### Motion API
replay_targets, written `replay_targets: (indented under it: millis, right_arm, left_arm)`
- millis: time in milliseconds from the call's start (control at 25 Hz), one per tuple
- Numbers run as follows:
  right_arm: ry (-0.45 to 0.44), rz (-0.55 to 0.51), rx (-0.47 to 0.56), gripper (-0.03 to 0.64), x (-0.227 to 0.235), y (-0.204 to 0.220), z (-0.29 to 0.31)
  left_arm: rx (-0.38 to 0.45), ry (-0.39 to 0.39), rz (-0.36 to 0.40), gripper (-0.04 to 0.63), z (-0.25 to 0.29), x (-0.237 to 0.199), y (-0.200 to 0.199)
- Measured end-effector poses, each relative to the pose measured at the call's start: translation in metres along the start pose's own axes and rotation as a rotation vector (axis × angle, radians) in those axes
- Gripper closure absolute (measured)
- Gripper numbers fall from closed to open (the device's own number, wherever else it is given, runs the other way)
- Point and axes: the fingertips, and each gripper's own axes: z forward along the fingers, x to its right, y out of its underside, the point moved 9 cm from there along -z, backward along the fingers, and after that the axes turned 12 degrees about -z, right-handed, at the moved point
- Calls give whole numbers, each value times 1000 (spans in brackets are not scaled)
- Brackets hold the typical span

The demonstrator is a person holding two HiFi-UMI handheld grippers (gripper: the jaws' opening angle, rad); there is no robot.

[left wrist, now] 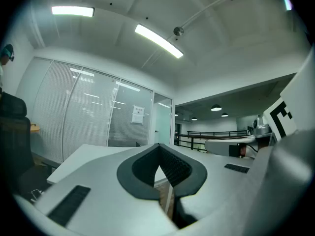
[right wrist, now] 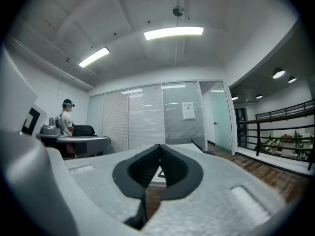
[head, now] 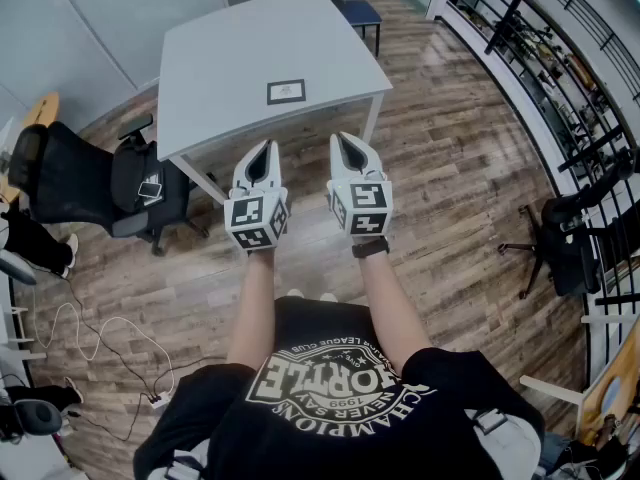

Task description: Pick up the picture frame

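Left claw (head: 266,148) and right claw (head: 342,140) sit closed, empty, short of the picture frame (head: 286,91).

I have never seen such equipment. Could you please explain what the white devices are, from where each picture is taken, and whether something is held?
A person holds two hand-operated grippers: the left gripper and the right gripper. The head view looks down from a camera on the person's head; the two gripper views each look along one gripper's fingers. Ahead stands a grey table with a small picture frame lying on it. Both grippers' fingers are closed and hold nothing.
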Motion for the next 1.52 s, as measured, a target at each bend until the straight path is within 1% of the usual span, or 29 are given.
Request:
replay_targets:
  millis: [120,280,400,520,720,840,960,1200,1520]
  right_arm:
    - [15,16,2,618,-3,-1,-7]
    - [-18,26,7,618,-9,2,-6]
    - [-19,20,-1,618,-9,5,-6]
    - [-32,11,10,618,-9,5,3]
    - [-39,0,-40,618,-10,19,36]
    - [-31,-13,-54,618,-16,27,73]
    - [-15,-20,-55,618,-13,28,124]
    - [35,-20,-33,618,5,2,244]
    - [78,-23,-81,618,8,4,375]
  left_arm:
    - [-4,17,14,591,-7,5,-2]
    - [-17,10,19,591,-12,3,0]
    - [-23,9,14,591,-14,2,4]
    - [-21,-6,-5,591,-10,-8,4]
    - [-41,-14,-27,591,14,-31,14]
    - [-40,-10,-34,591,44,-61,15]
    - [-39,11,-33,591,91,-91,9]
    - [-23,56,-43,591,197,-156,-33]
    - [-61,98,-80,591,304,-247,-48]
